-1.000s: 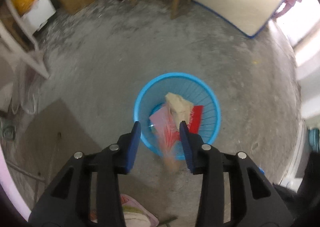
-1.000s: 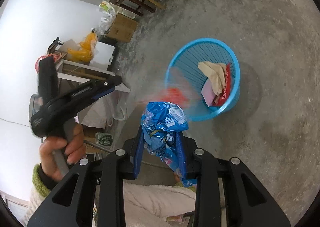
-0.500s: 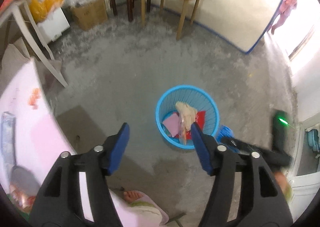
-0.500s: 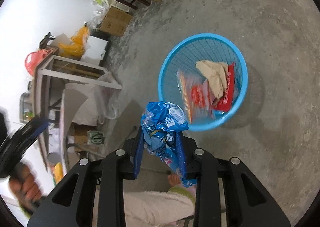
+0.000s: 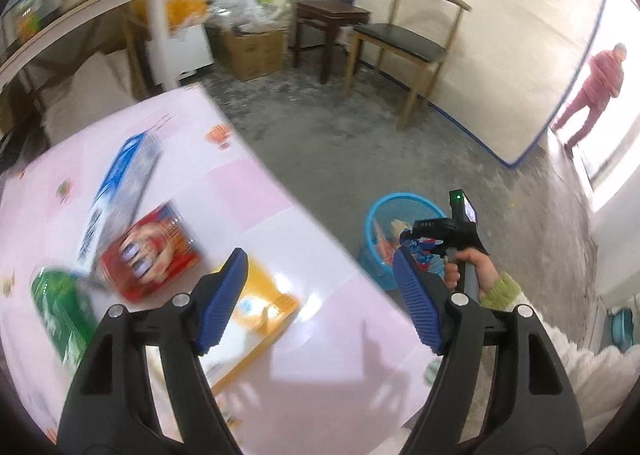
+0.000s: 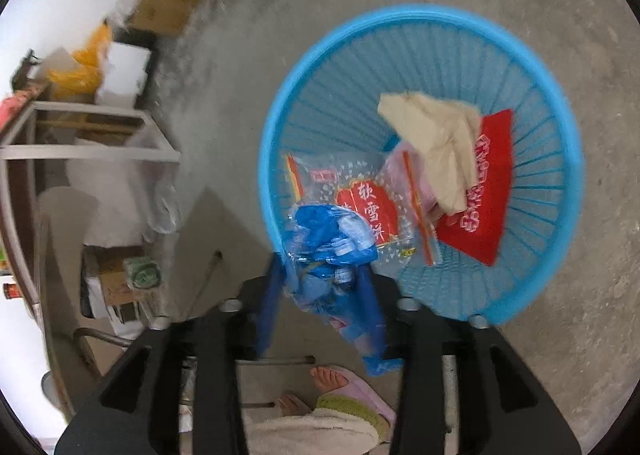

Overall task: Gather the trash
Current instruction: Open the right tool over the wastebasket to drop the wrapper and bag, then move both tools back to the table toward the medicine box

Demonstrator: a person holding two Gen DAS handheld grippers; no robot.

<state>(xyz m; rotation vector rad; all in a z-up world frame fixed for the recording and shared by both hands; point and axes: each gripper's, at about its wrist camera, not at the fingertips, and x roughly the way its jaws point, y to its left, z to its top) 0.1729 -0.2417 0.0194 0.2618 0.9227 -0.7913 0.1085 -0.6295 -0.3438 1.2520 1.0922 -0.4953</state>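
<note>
Wrapper [image 6: 328, 243] between opening right claw [image 6: 320, 295], tilted over basket [image 6: 560, 127].

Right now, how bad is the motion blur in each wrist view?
Left wrist: table litter smeared, the red packet and green packet unreadable; doorway blown out. Right wrist: blue wrapper and basket rim soft, red print inside legible.

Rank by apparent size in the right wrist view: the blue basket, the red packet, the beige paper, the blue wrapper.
1. blue basket, clearly largest.
2. blue wrapper, though nearness to the camera inflates it.
3. red packet and beige paper look alike; no ranking.
</note>
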